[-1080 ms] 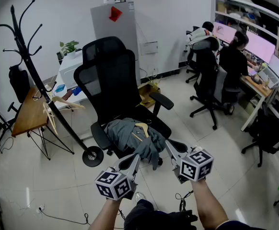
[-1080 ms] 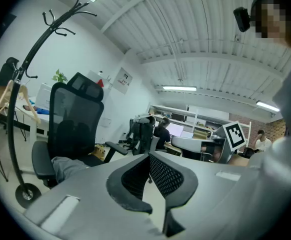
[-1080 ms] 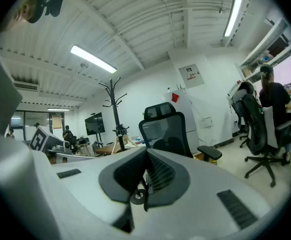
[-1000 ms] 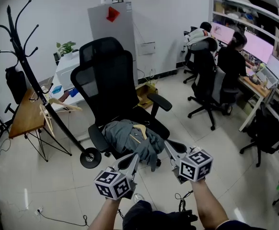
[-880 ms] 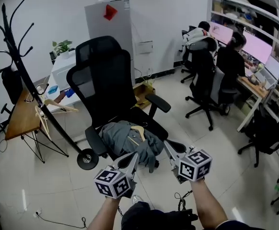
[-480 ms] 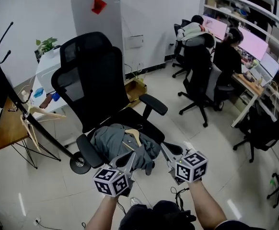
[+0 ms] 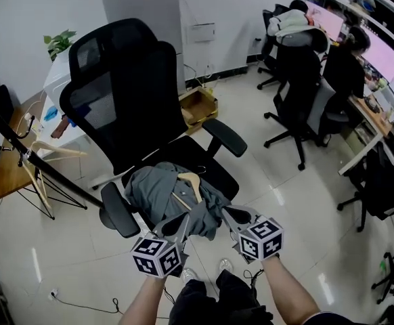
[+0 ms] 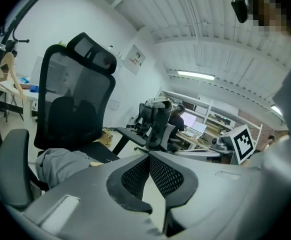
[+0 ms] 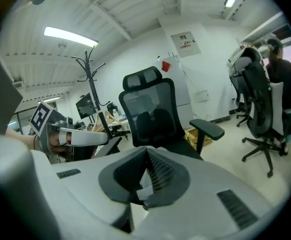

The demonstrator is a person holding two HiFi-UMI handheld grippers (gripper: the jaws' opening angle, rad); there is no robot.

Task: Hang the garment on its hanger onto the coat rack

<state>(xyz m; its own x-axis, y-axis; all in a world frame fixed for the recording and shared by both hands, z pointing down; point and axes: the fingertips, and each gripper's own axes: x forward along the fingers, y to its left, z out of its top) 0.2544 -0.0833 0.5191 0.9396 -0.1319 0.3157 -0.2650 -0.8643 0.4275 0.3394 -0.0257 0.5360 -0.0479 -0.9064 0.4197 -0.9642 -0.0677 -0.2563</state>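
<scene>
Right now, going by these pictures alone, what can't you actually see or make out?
- coat rack: head view, the left edge cuts off its top and hooks.
- hanger: head view, only part shows; folds of the garment cover the rest.
- garment again: right gripper view, the right gripper blocks the chair seat with its own body.
- monitors: head view, too small to read.
</scene>
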